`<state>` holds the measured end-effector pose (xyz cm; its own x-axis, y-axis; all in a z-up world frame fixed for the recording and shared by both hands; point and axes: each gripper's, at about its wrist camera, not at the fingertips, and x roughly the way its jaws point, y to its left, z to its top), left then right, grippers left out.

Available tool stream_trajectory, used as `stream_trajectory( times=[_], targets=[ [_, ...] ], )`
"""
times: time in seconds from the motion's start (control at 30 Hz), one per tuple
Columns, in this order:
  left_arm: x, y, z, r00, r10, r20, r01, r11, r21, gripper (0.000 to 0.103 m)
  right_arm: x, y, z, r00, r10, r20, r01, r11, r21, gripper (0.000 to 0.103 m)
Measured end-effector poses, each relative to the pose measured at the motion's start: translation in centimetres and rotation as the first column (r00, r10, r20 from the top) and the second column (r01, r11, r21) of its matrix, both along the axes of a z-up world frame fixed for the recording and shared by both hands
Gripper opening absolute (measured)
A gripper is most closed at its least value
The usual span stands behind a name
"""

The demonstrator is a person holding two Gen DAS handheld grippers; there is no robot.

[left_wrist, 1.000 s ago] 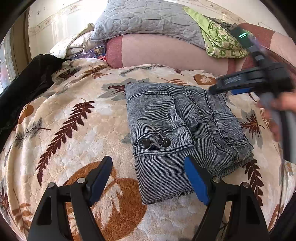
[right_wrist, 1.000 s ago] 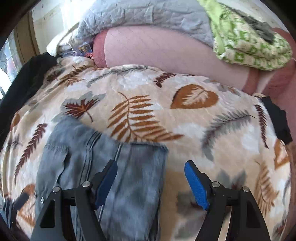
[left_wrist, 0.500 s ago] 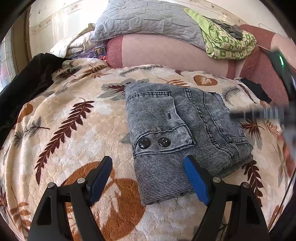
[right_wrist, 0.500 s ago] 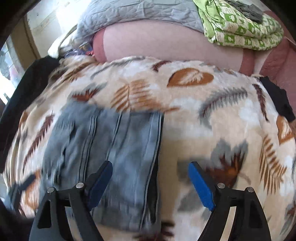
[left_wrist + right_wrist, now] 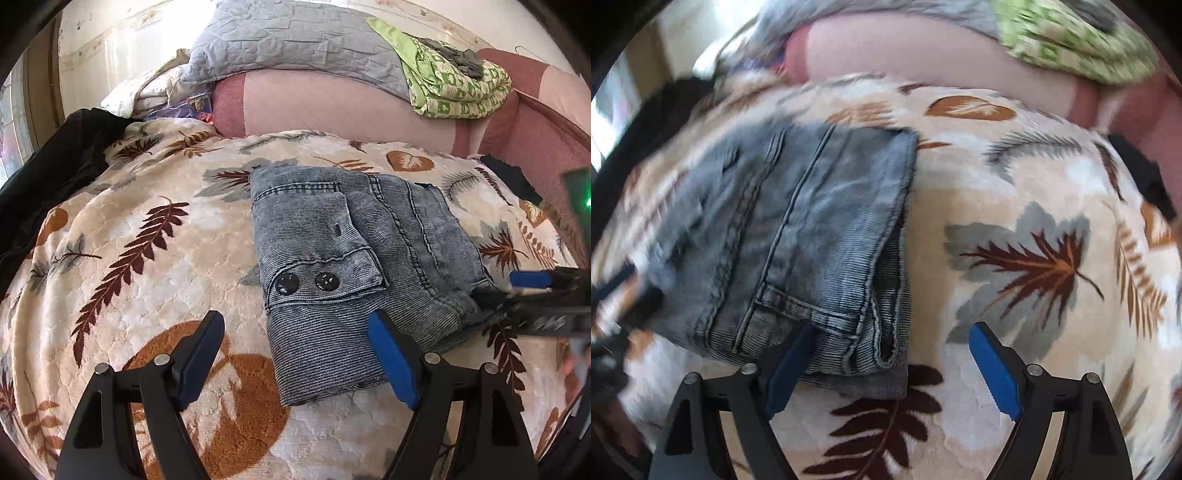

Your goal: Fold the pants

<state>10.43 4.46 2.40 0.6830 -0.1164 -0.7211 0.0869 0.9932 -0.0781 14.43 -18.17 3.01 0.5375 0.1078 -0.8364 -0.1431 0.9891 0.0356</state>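
Grey-blue denim pants lie folded in a compact stack on a leaf-patterned blanket; a pocket flap with two black buttons faces up. My left gripper is open and empty, its jaws straddling the stack's near left corner. My right gripper is open at the stack's near right corner, its left finger touching the folded edge. It also shows in the left wrist view at the stack's right edge, blurred.
A pink bolster with a grey quilt and a green patterned cloth lies behind. Black fabric hangs at the left edge; a small dark item lies at the right.
My right gripper has moved down and toward me along the stack's right side, from the far edge to the near right corner. My left gripper has stayed still. The pants have not moved.
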Motion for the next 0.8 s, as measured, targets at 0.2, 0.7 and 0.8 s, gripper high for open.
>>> stream_trajectory(
  times=[0.2, 0.7, 0.8],
  targets=[
    [0.1, 0.1, 0.0, 1.000, 0.007, -0.006, -0.007, 1.000, -0.014, 0.081, -6.1, -2.5, 3.0, 0.976, -0.043, 0.215, 0.026, 0.996, 0.084, 0.088],
    [-3.6, -1.0, 2.5, 0.996, 0.084, 0.010, -0.084, 0.996, -0.001, 0.089, -8.5, -5.0, 2.1, 0.956, -0.071, 0.284, -0.003, 0.968, 0.250, 0.088],
    [-4.3, -2.0, 2.3, 0.992, 0.115, -0.055, -0.114, 0.993, 0.018, 0.089, -8.5, -4.1, 1.7, 0.969, -0.008, 0.247, -0.053, 0.969, 0.241, 0.088]
  ],
)
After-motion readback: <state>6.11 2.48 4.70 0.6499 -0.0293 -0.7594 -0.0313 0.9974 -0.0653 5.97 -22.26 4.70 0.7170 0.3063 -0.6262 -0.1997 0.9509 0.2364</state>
